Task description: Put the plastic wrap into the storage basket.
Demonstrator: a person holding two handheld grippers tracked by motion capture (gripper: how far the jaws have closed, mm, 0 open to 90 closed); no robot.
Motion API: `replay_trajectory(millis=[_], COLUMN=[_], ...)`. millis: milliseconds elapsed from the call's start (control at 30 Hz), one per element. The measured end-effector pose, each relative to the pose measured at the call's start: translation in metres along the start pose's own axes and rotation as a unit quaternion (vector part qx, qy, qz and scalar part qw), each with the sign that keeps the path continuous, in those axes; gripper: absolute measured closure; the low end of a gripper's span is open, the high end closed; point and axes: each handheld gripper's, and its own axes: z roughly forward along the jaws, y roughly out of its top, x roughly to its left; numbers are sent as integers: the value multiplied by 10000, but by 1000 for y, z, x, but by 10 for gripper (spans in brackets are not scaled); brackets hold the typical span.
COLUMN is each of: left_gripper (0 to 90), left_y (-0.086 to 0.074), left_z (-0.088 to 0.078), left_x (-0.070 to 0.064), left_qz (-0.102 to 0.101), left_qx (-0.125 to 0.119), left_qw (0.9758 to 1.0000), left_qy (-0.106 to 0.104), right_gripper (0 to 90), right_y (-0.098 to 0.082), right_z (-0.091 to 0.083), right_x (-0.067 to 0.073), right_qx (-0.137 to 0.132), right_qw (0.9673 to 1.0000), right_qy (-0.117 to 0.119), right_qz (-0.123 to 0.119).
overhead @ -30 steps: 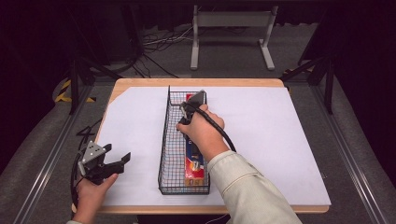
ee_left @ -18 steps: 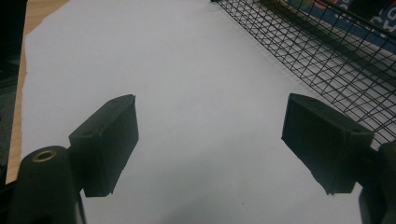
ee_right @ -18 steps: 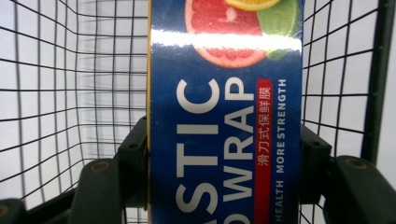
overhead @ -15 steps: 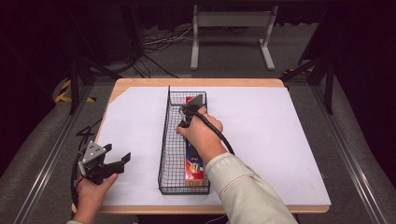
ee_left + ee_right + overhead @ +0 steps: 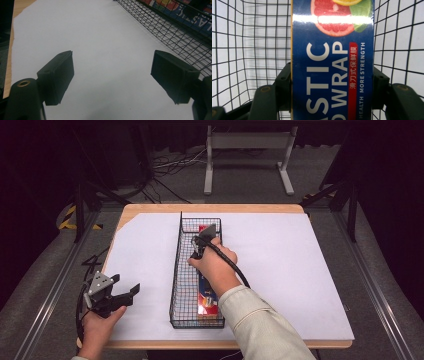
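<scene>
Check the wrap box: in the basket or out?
In. The wrap box lies flat along the floor of the basket, mesh on both sides, with the right gripper shut on its long sides.

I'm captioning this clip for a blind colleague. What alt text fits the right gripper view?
A blue plastic wrap box with grapefruit artwork is clamped between the right gripper's two black jaws. It sits inside a black wire basket over a white surface.
</scene>
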Motion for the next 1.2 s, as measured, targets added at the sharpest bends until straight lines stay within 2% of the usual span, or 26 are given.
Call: replay_trajectory(millis=[367,700,833,967,1200], left_gripper=[190,190,190,190,190], left_y=[0,-1,0,0,0], left_z=[0,1,0,0,1], left_x=[0,-1,-1,-1,-1], left_qz=[-4,-10,7,-3,10], left_qx=[-3,8,1,4,10], left_qw=[10000,10000,10000,10000,10000], left_qy=[3,-10,-13,-10,-11], right_gripper=[389,385,377,347,328], right_y=[-2,-3,-3,-2,0], right_z=[3,6,5,2,-7], right_x=[2,4,4,3,-2], right_qx=[34,59,53,14,-119], right_qw=[10000,9999,9999,10000,9998], right_qy=[-25,-130,-124,40,131], right_qz=[31,-74,-44,86,114])
